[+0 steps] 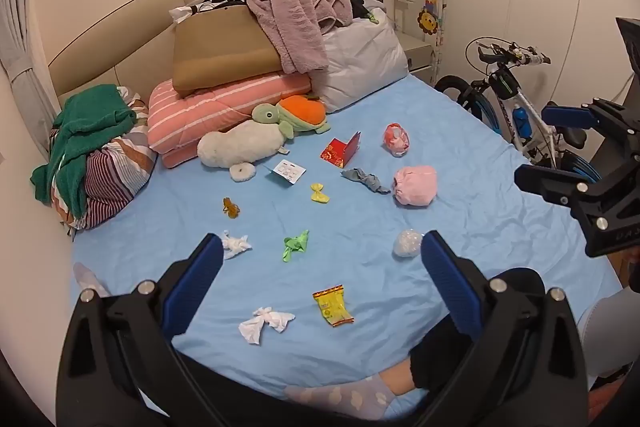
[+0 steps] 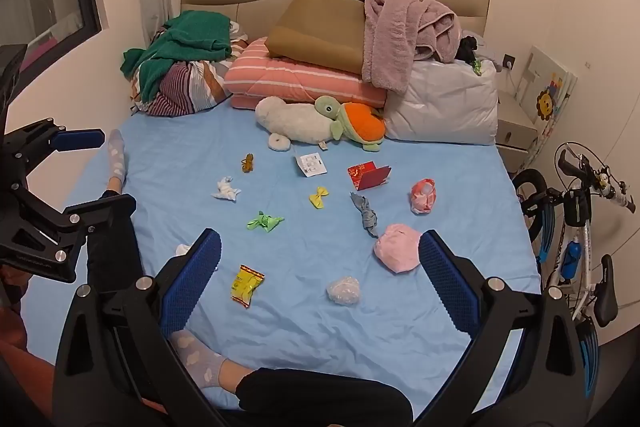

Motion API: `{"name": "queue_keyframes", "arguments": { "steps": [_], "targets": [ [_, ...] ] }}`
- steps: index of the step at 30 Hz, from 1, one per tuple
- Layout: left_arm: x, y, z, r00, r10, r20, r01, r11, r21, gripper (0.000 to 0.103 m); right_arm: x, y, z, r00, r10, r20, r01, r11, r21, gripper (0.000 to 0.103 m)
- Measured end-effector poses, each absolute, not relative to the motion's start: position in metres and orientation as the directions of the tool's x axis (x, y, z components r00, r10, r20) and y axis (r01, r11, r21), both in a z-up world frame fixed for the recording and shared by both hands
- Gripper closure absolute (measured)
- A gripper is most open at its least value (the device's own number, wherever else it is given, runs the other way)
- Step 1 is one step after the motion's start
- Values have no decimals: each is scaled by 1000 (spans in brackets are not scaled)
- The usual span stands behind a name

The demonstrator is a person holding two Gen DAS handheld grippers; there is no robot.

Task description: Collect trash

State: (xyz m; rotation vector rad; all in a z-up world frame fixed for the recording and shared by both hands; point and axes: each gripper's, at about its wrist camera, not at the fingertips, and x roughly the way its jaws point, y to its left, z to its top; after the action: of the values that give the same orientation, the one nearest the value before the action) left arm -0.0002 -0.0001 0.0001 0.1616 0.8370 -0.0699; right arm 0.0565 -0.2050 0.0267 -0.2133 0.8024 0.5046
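Several pieces of trash lie on the blue bed sheet: a yellow snack wrapper, a white tissue, another white tissue, a green wrapper, a yellow wrapper, a clear plastic ball, a pink wad, a red packet. My left gripper is open and empty above the bed's near end. My right gripper is open and empty too.
Plush toys, folded blankets, pillows and clothes pile at the headboard. A bicycle stands right of the bed. The person's legs in patterned socks lie on the sheet near me.
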Motion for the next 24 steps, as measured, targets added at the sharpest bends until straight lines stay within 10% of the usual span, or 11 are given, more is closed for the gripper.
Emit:
{"name": "queue_keyframes", "arguments": {
  "steps": [24],
  "targets": [
    [0,5,-3,665,-6,-747,123,987,101,4,54,-186,20,549,389,-740,-549,835,31,7]
  ]
}}
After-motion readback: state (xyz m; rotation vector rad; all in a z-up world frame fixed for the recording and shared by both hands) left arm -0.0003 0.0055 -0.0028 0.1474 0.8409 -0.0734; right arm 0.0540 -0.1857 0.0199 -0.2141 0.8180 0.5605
